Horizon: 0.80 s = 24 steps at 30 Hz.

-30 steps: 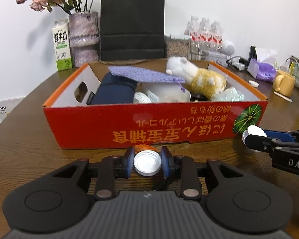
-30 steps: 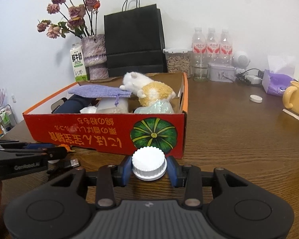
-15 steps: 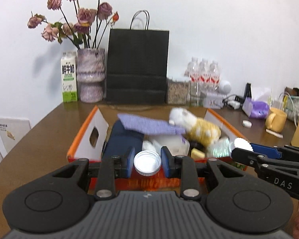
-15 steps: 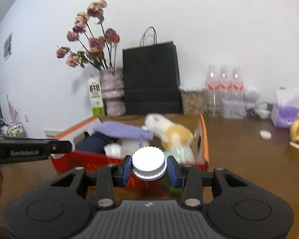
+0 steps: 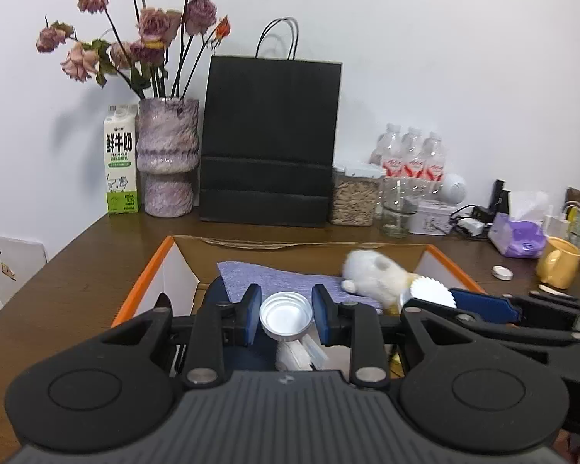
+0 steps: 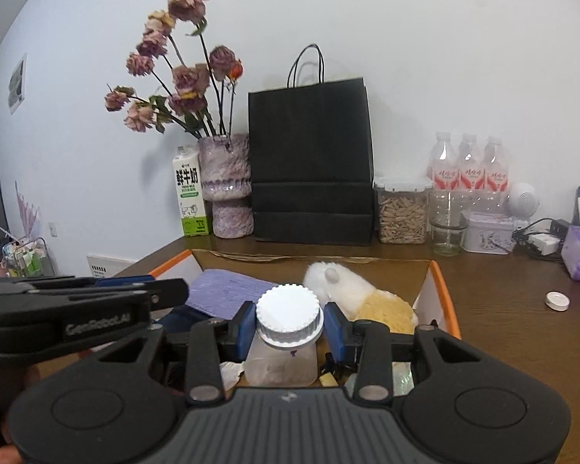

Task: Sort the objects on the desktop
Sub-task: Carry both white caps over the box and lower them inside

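Table (image 5: 77, 270): dark brown wood grain, its far edge against the wall; cluttered along the back and on the right.
Wall (image 5: 444, 58): plain white; low on the left in the right wrist view, a white wall plate (image 6: 108, 266).
Room, far left: a wire rack (image 6: 23, 259) with small items, seen only in the right wrist view.
Box (image 5: 147, 282): orange-rimmed cardboard, open top, on the near middle of the table, below both grippers.
In the box: a purple cloth (image 5: 274, 280) on the left; a white and yellow plush (image 6: 351, 290) on the right; other items low down, half hidden.
Left gripper (image 5: 286, 315): jaws clamped on a cap (image 5: 286, 314), open side facing the camera, held above the box.
Right gripper (image 6: 290, 323): jaws clamped on the ribbed white lid of a jar (image 6: 286, 342), its cloudy body hanging below the pads, above the box.
Back row, left to right: milk carton (image 5: 121, 162), mottled purple vase (image 5: 168, 158) of dried roses (image 5: 143, 34), black paper bag (image 5: 270, 143), seed container (image 5: 353, 197), empty glass (image 5: 396, 208), three water bottles (image 5: 409, 158), white tin (image 6: 487, 232).
Far right: cables and a plug (image 6: 541, 239), purple tissue pack (image 5: 517, 236), yellow mug (image 5: 558, 263).
Right, on bare wood: a small round lid (image 6: 557, 301), well apart from the box.
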{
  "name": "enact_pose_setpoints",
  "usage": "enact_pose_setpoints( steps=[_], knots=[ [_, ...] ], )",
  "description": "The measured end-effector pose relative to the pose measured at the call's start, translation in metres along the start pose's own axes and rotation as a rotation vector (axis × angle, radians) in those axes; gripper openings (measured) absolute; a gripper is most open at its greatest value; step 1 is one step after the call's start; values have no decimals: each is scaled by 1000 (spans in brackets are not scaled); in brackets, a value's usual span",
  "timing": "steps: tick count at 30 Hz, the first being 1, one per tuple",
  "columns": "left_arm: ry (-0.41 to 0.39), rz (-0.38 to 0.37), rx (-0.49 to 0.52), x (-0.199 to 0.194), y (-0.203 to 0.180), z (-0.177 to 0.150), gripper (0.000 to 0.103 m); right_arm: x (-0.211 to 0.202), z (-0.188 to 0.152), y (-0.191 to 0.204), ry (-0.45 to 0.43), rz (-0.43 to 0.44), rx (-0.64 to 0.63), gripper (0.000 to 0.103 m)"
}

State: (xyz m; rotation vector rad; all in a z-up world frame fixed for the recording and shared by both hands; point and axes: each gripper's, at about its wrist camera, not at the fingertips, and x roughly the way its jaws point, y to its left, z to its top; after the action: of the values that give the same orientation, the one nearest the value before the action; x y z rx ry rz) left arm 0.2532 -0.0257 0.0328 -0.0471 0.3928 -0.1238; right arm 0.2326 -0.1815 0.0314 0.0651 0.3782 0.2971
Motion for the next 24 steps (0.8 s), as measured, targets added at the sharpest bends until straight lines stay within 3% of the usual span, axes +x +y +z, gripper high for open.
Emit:
enact_pose_setpoints(
  steps=[4, 22, 23, 24],
  knots=[
    [61, 16, 12, 17, 5, -13, 29, 14, -14, -10, 63, 9, 30, 37],
    [45, 47, 95, 14, -5, -28, 30, 14, -27, -2, 78, -18, -8, 37],
    [41, 52, 93, 14, -4, -28, 32, 14, -27, -2, 76, -22, -7, 38],
    [36, 59, 93, 13, -4, -28, 36, 14, -27, -2, 73, -26, -6, 47]
  ],
)
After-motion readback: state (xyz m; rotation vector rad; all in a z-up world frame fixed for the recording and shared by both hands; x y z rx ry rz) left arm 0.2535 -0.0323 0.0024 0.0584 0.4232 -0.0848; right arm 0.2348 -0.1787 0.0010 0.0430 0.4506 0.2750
